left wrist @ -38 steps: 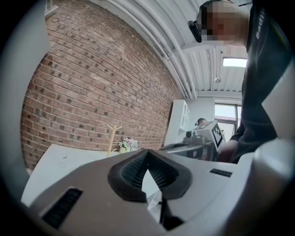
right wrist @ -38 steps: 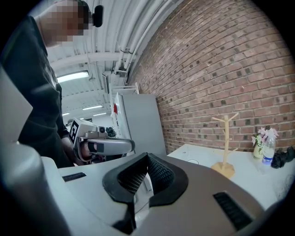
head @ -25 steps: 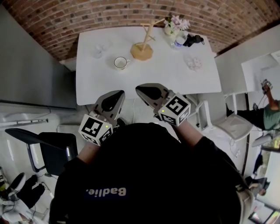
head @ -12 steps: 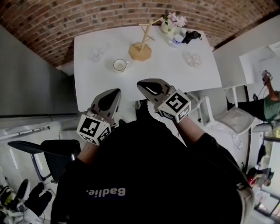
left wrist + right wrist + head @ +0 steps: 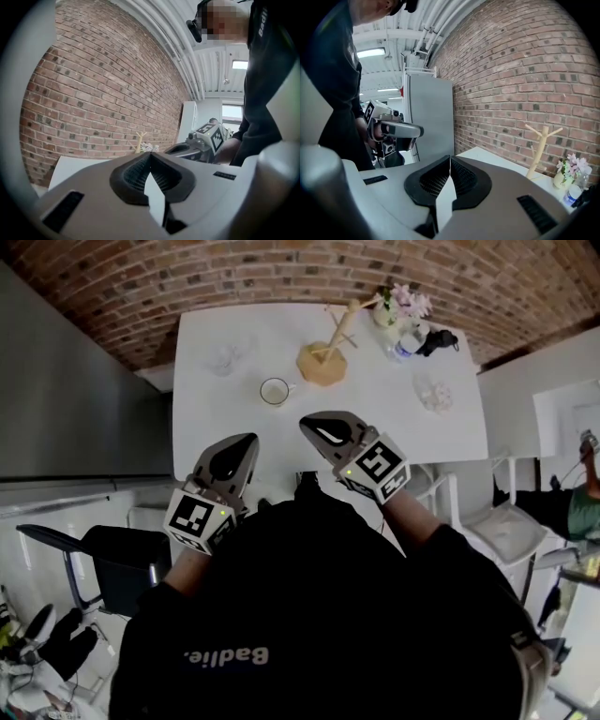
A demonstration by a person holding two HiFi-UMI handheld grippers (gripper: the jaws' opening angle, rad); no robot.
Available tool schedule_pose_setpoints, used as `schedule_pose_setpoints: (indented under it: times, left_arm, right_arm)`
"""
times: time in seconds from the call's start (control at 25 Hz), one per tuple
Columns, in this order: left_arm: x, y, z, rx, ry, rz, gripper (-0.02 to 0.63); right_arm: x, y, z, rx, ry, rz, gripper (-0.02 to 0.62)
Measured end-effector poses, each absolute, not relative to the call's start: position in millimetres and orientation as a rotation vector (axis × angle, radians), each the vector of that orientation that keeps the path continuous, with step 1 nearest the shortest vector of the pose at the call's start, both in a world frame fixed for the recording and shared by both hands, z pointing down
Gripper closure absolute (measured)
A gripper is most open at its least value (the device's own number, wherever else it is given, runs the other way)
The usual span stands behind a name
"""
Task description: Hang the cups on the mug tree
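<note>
on the white table [image 5: 225,432] by the brick wall [image 5: 281,277], 1 cup [image 5: 275,391] sits at 8 o'clock of the mug tree [image 5: 323,362], so the left gripper [image 5: 246,440] and right gripper [image 5: 308,424], both closed and empty, should spread their jaws before reaching it.

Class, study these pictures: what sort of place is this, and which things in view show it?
Probably an indoor workroom or studio rather than a home kitchen. It has a bare brick wall, exposed pipes and a strip light on the ceiling. A plain white table stands with a black chair nearby.
</note>
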State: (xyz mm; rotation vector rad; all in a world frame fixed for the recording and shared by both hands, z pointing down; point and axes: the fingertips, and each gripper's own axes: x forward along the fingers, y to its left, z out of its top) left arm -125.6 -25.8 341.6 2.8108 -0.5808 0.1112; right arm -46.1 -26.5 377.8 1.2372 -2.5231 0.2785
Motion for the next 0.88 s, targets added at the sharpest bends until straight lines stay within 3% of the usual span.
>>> schedule_pose_setpoints:
  times: [0.88]
  left_arm:
    - [-103, -87, 363, 2.671, -0.849, 0.109, 0.603]
  right_arm:
    - [-26, -105, 487, 0.792, -2.338, 0.179, 0.563]
